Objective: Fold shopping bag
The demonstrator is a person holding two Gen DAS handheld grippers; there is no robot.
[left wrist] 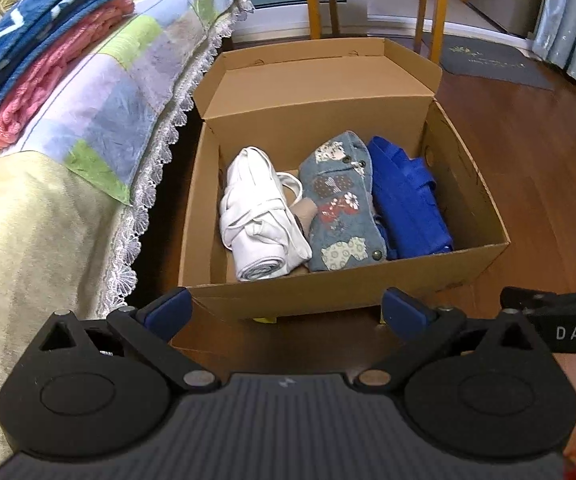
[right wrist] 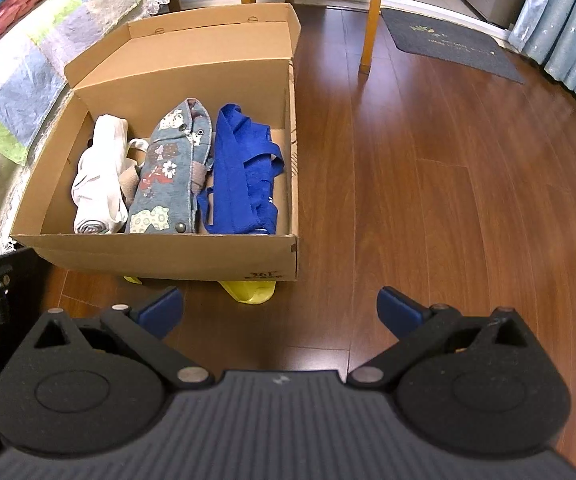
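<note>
An open cardboard box [left wrist: 327,292] [right wrist: 168,258] stands on the wooden floor beside a bed. Inside lie three rolled or folded bags side by side: a white one [left wrist: 256,216] [right wrist: 98,184] on the left, a denim patchwork one [left wrist: 341,204] [right wrist: 170,176] in the middle, a blue one [left wrist: 405,204] [right wrist: 240,176] on the right. My left gripper [left wrist: 286,312] hovers open just in front of the box, holding nothing. My right gripper [right wrist: 280,310] is also open and empty, over the floor in front of the box's right corner.
A bed with a patchwork cover [left wrist: 100,92] and stacked towels [left wrist: 44,44] runs along the left. Something yellow [right wrist: 250,292] pokes out from under the box. Wooden table legs [right wrist: 371,20], a dark mat [right wrist: 451,44] and curtains [right wrist: 559,32] lie beyond.
</note>
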